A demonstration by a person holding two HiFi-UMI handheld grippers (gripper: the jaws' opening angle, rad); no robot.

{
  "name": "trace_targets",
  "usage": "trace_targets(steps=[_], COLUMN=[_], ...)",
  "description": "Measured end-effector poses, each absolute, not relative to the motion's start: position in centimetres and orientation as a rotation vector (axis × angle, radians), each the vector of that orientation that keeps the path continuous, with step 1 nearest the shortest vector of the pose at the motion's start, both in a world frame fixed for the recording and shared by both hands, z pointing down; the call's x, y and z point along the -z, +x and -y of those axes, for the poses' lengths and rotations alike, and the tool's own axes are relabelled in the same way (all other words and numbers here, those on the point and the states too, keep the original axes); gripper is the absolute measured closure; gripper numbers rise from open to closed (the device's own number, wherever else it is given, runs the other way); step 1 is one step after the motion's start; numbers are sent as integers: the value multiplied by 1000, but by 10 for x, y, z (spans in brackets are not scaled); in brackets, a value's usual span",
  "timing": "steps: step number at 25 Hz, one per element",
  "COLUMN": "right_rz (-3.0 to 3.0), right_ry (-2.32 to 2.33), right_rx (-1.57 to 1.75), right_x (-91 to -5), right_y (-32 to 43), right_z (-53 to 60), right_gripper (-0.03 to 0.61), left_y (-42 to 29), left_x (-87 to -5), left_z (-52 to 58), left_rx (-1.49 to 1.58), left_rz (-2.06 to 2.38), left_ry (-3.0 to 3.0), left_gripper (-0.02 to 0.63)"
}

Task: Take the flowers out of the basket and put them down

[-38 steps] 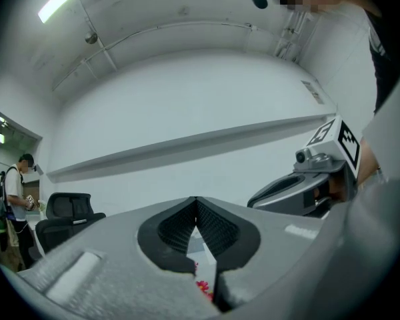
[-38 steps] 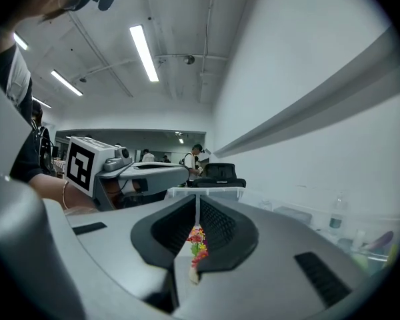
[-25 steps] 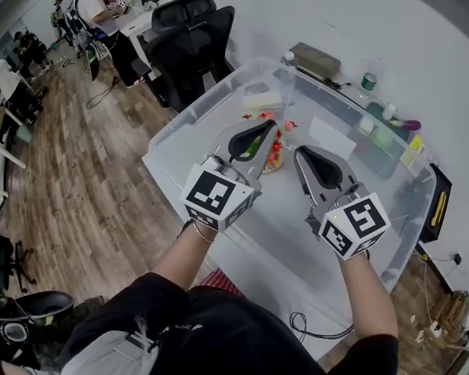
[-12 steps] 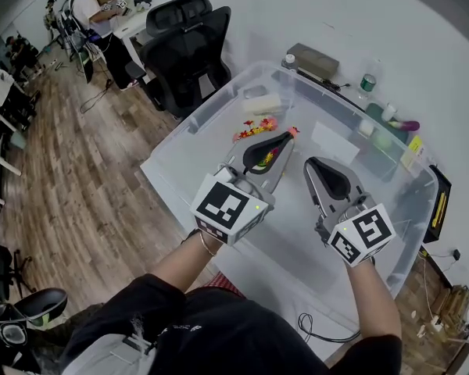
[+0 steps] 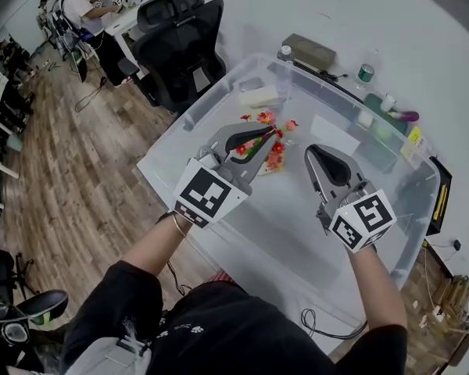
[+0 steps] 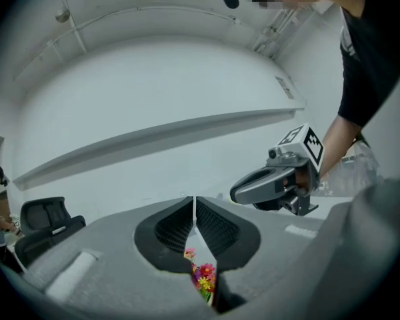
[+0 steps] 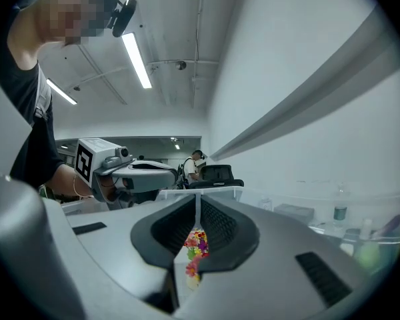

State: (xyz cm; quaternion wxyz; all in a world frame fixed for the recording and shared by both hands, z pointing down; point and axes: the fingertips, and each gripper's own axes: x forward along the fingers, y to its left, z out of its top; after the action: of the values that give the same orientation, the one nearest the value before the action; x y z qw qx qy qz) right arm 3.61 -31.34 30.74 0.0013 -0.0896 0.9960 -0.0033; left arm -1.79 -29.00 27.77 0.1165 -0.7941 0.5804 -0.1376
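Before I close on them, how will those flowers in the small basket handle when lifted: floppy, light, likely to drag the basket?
Likely light and floppy: the flowers are small, loose-looking heads in a spread cluster, so they may bend or splay in a grip. The basket under them looks small too, so it could tip or lift along.

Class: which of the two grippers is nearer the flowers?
The left gripper: in the head view its shut tips overlap the flowers, whereas the right gripper sits clear of them, off to the side.
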Motion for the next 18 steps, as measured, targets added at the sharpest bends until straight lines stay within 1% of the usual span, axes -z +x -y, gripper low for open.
trace_targets(steps=[3, 7, 15, 18], right_rz=[-3148, -3169, -3220, -3234], right_ry=[-264, -281, -250, -240], right_rx=[-15, 28, -14, -17], right_x=[-315, -324, -340, -344], right_y=[32, 27, 16, 12], right_z=[316, 324, 338, 344], right_gripper=[563, 563, 558, 540], left_y=[-22, -21, -31, -33], left_x=[-287, -299, -331, -339], left_z=[292, 297, 298, 302], left_rx=[420, 438, 618, 656], left_rz=[-1674, -1643, -1614, -1628], left_ry=[-2398, -2503, -2613, -2629], left_gripper=[611, 531, 473, 439])
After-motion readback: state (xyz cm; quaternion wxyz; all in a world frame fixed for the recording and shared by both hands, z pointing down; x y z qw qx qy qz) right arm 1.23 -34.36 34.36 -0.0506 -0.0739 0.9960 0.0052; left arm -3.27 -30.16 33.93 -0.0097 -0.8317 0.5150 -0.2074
